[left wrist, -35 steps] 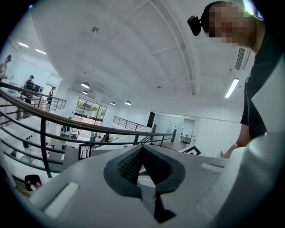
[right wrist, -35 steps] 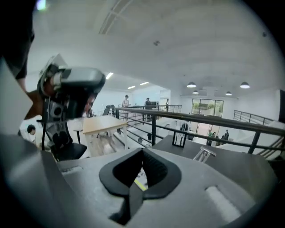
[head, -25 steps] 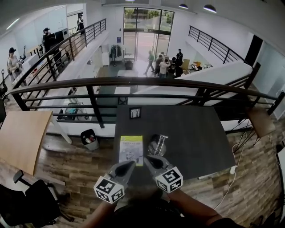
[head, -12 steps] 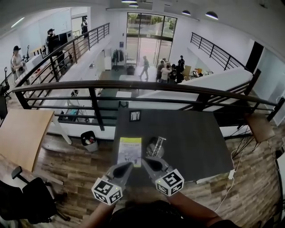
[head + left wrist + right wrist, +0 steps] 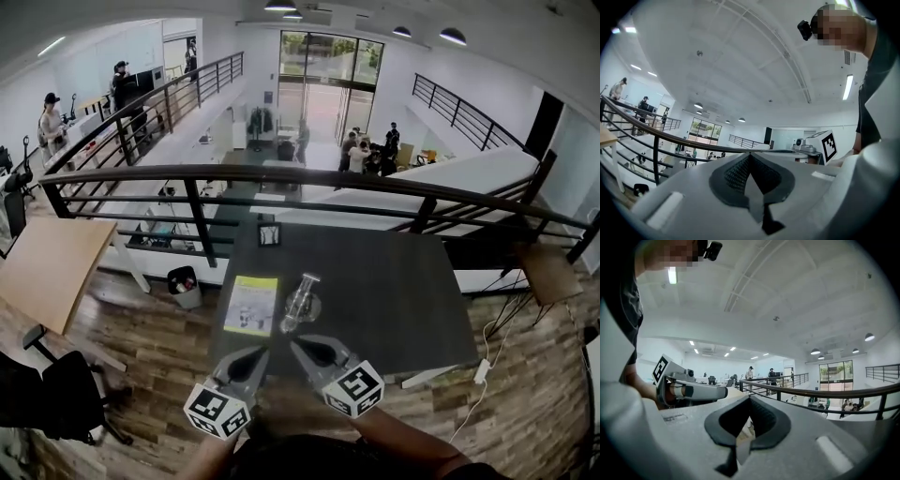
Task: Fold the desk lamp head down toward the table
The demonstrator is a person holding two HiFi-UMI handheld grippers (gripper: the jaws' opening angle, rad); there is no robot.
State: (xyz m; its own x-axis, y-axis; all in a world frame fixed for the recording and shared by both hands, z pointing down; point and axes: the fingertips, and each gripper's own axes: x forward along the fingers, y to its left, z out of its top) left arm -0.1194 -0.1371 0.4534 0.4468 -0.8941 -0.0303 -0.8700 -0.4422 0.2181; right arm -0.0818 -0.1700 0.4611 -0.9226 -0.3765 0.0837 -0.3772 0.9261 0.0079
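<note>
Yellow booklet (image 5: 251, 306), black railing (image 5: 309, 173) beyond

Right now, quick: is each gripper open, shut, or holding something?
Left gripper: closed, jaws together, nothing between them.
Right gripper: closed, jaws together, nothing held.

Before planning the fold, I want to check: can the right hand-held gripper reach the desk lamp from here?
Probably yes. The desk lamp stands on the table just ahead of the right hand-held gripper, with nothing between them; its jaws are shut.
</note>
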